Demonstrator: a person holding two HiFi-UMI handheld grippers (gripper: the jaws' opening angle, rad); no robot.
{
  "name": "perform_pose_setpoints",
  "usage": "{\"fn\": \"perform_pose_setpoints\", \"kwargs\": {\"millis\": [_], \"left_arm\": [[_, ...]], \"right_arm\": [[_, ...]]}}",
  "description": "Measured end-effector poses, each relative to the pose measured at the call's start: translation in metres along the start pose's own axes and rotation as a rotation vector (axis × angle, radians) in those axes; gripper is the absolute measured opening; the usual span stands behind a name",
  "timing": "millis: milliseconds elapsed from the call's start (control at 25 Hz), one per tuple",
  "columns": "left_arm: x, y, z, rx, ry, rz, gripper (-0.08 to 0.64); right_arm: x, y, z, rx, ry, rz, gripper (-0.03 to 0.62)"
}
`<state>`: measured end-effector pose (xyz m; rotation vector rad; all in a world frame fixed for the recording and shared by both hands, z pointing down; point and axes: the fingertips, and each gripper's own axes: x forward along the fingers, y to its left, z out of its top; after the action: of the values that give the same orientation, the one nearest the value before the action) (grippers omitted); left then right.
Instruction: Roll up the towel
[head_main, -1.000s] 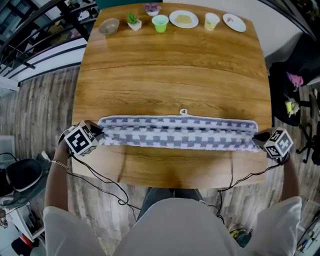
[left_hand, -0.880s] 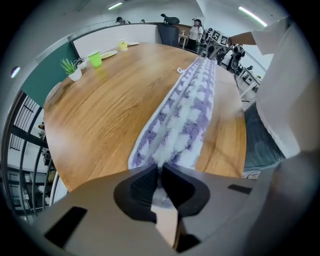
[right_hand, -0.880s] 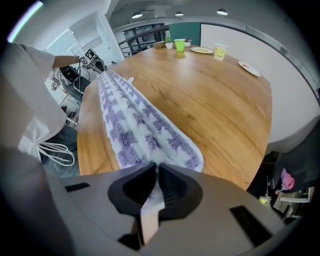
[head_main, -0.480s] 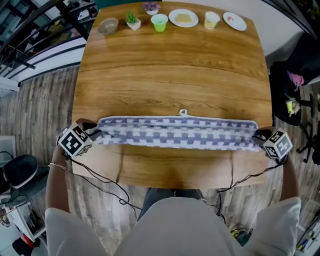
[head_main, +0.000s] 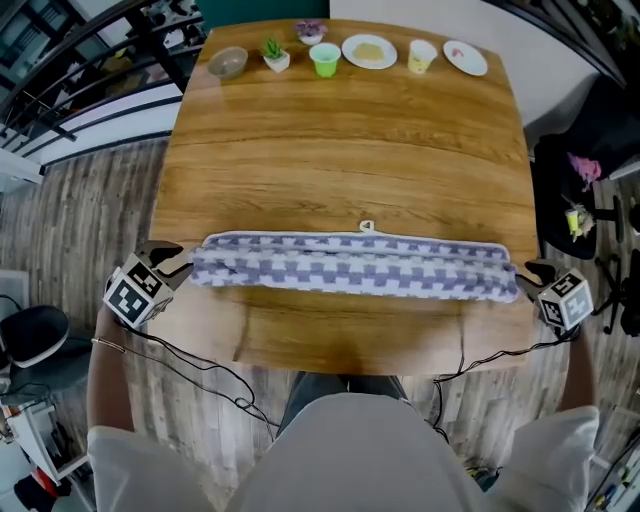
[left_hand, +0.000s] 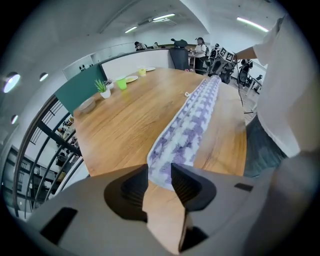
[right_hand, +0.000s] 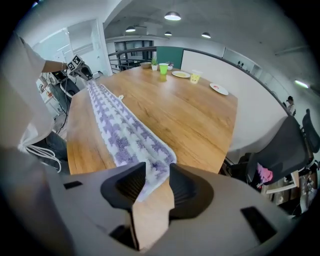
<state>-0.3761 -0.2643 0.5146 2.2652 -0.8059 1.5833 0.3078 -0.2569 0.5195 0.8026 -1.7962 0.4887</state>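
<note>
Towel (head_main: 350, 267): long, flattened roll of checked cloth

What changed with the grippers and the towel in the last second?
The left gripper and the right gripper let go of the towel at its ends and drew back outward. Their jaws are opening, with nothing clamped. The towel stayed a long folded strip on the table.
</note>
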Motion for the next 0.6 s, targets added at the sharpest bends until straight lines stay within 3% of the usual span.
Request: {"fn": "perform_pose_setpoints", "kwargs": {"millis": [160,320,600], "left_arm": [[-0.002,-0.032,0.004,0.116,-0.010,0.019,0.150],[0.020,-0.062,-0.001,0.173,-0.002,0.035,0.166],[0.047,-0.077,-0.004,0.273,0.022,0.094,0.173]], "right_arm": [[-0.010,0.032,0.000,-0.082,-0.024,0.013,0.152],[0.003,0.077,-0.006,-0.182,-0.005,0.074,0.161],[0.038,0.088,-0.022,-0.333,0.052,0.041,0.169]]}}
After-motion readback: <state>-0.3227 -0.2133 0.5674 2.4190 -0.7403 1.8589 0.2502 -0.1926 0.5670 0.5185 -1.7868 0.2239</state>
